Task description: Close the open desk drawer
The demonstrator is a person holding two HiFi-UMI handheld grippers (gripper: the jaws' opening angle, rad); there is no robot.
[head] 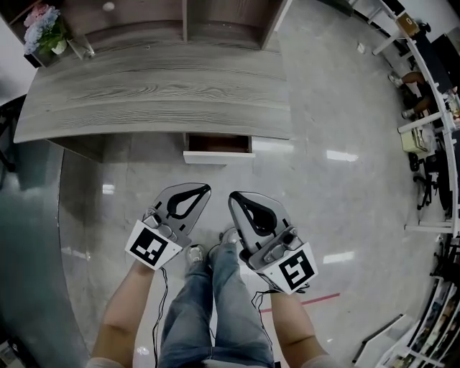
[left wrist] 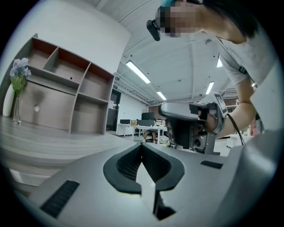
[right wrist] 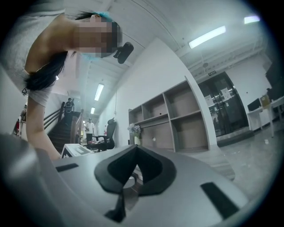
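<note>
The open drawer (head: pixel 218 146) juts out under the front edge of the grey wooden desk (head: pixel 158 93); its white front (head: pixel 218 158) faces me and the brown inside shows. My left gripper (head: pixel 206 188) hovers below it, jaws shut and empty, tips aimed up toward the drawer front with a gap of floor between. My right gripper (head: pixel 232 195) hangs beside it, also shut and empty. In the left gripper view the shut jaws (left wrist: pixel 142 144) meet in a point over the desk top (left wrist: pixel 49 142), with the right gripper (left wrist: pixel 191 124) alongside. The right gripper view shows its closed tip (right wrist: pixel 135 146).
A shelf unit (head: pixel 180 18) stands at the desk's back, and a vase of flowers (head: pixel 44 32) sits at its far left corner. A glass panel (head: pixel 29 237) runs along the left. My legs (head: pixel 215 309) stand on the glossy floor. Office desks (head: pixel 431 108) lie far right.
</note>
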